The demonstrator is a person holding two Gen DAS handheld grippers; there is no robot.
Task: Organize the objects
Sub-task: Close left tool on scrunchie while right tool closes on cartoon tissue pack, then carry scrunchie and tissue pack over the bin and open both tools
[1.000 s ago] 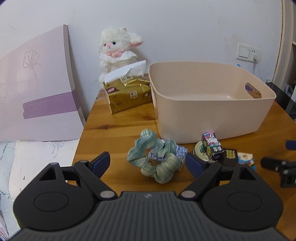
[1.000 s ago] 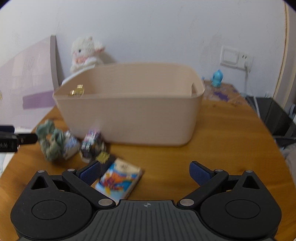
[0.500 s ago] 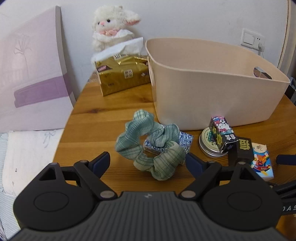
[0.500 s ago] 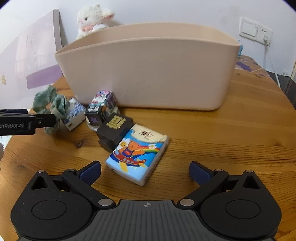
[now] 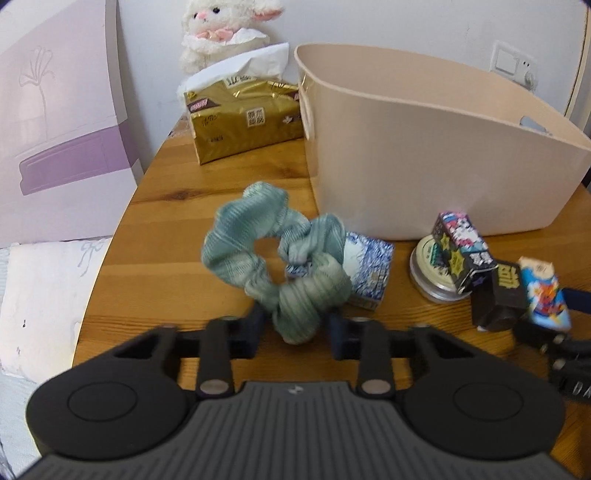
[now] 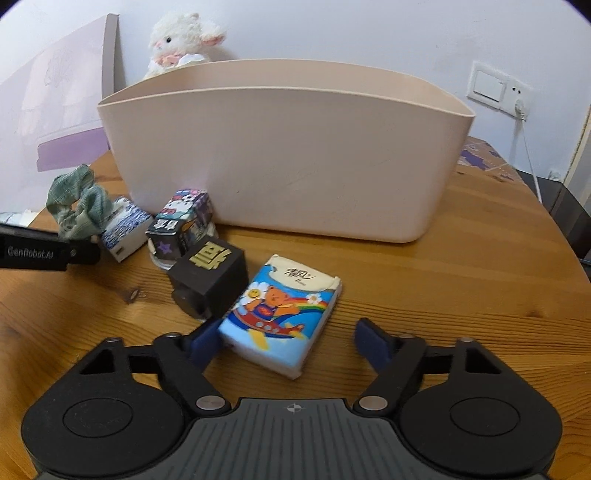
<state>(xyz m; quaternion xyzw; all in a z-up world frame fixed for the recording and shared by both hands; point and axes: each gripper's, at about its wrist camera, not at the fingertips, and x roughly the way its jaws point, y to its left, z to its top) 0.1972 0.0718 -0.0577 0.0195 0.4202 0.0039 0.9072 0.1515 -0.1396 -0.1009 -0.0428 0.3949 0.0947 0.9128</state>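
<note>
Left wrist view: the left gripper (image 5: pixel 295 326) had its fingers drawn in against the near fold of the green scrunchie (image 5: pixel 279 260), pinching it. The scrunchie stood partly up off the wooden counter (image 5: pixel 177 266), leaning on a blue-and-white patterned packet (image 5: pixel 371 271). To the right lay a round tin (image 5: pixel 430 273) with a cartoon-printed small box (image 5: pixel 461 251) on top, then a black cube (image 5: pixel 498 297) and a pocket tissue pack (image 5: pixel 545 293). The beige bin (image 5: pixel 424 158) stood just behind this cluster. A gold tissue pack (image 5: pixel 245 120) and a plush lamb (image 5: pixel 221 26) sat at the back by the wall.

Right wrist view: the right gripper (image 6: pixel 286 341) was low at the counter (image 6: pixel 424 288), fingers partly open. The left fingertip (image 6: pixel 205 341) sat against the near-left corner of the pocket tissue pack (image 6: pixel 284 314); the right fingertip (image 6: pixel 371 341) stood apart from it, so nothing was gripped. The black cube (image 6: pixel 208 275) touched the pack's left edge. Behind it were the cartoon box (image 6: pixel 183 223), the patterned packet (image 6: pixel 123 227) and the scrunchie (image 6: pixel 79 205), held by the left gripper (image 6: pixel 74 251). The bin (image 6: pixel 288 155) filled the middle ground.
</note>
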